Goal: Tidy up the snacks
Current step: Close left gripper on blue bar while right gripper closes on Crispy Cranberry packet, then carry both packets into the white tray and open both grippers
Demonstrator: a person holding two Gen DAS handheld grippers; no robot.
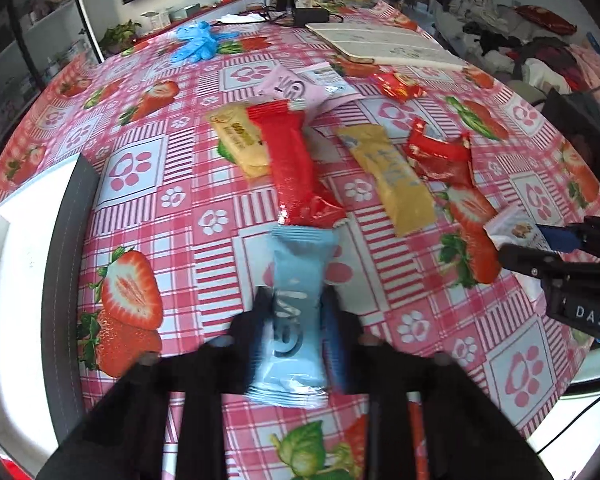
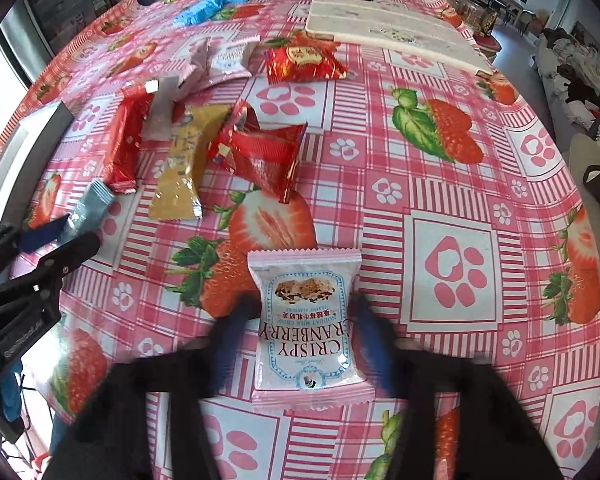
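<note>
Crinkly foil wrappers: light, slick, crushable. Your right tongs (image 2: 300, 320) pinch the cranberry packet (image 2: 306, 322) on the bench (image 2: 440, 184), sides between the fingers; your left tongs (image 1: 296, 312) squeeze the blue bar (image 1: 296, 308) mid-length. Grip gently, across the middle.

Two fisheye cameras, one riding on each handheld gripper, look steeply down along their own fingers at a table (image 1: 148, 184) spread with a pink strawberry-print cloth. The left view sits close over a light blue packet (image 1: 296, 312), the table edge at its left and the room beyond curving away at the top. The right view hovers equally near a cranberry snack packet (image 2: 308, 328). Both frames share the scattered wrappers at mid-table, among them a long yellow packet (image 1: 388, 176) (image 2: 182, 168), and each catches the other gripper at its border: the right gripper (image 1: 540, 246) in the left view, the left gripper (image 2: 64, 236) in the right.
</note>
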